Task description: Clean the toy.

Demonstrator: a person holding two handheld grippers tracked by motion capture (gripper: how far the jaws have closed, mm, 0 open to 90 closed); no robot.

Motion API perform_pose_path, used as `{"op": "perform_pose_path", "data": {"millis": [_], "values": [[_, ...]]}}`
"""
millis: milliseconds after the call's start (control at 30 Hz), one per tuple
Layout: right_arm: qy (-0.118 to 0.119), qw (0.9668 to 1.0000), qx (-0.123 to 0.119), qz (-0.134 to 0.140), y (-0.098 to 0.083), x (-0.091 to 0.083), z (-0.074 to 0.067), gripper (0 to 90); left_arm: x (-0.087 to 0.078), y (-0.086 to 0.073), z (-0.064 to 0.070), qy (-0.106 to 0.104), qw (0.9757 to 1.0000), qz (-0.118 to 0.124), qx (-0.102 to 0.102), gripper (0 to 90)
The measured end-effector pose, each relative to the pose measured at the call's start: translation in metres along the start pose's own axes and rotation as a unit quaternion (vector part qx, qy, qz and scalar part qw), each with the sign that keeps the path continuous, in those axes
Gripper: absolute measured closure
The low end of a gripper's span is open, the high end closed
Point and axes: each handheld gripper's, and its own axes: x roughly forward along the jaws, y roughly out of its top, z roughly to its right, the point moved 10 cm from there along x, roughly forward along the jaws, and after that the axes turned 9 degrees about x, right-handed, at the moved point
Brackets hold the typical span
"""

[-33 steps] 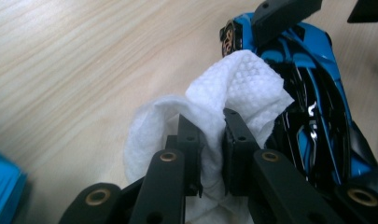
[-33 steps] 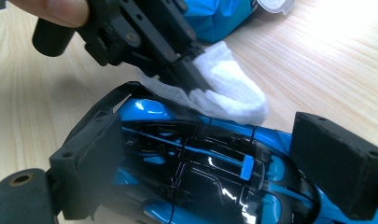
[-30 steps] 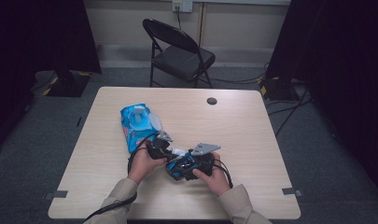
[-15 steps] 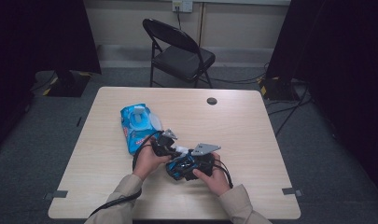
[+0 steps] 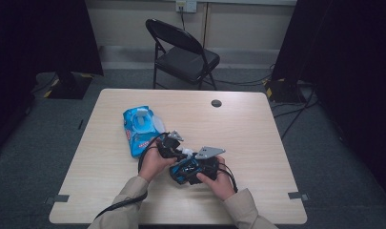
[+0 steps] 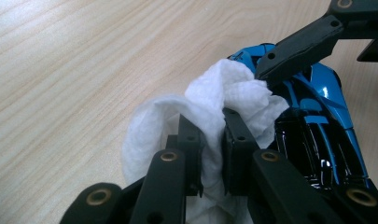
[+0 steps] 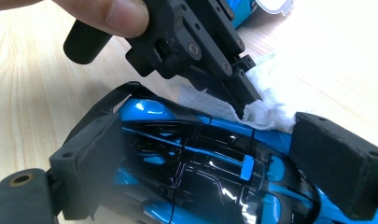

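I'm partway through wiping the toy car (image 7: 200, 172), and I judge the job well begun but not finished: the wipe (image 6: 210, 112) is pressed against one end of the car while the rest of the glossy body shows no cloth on it. My left gripper (image 6: 210, 140) is clenched on the wipe, the white fabric bunched and crumpled between its black jaws. My right gripper (image 7: 200, 154) is grasping the car, a foam-faced jaw at each flank. In the high view the car (image 5: 183, 169) sits near the front middle of the table (image 5: 257, 143), between my hands. The car is hard, shiny blue and black plastic, low and sleek. The wipe is soft, quilted and limp. The blue packet (image 5: 138, 126) of wipes lies just beyond, flat and crinkly, its lid flipped open
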Motion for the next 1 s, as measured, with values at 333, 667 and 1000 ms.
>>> {"op": "perform_pose_path", "data": {"millis": [333,667,1000], "values": [[-0.005,1.0,0.0,0.005,-0.0003,-0.0006,-0.0004,9.9,0.0005,0.0007,-0.0003,0.005,1.0,0.004,0.002,79.6],[-0.033,0.9993,0.014,0.002,-0.0009,-0.0012,0.0006,6.1,0.0008,0.0008,0.0002,0.005,1.0,0.005,0.001,79.2],[-0.034,0.9993,0.015,0.01,-0.0016,-0.0018,0.0022,6.1,0.006,0.007,-0.0023,-0.011,0.9999,0.0,-0.005,78.9]]}}
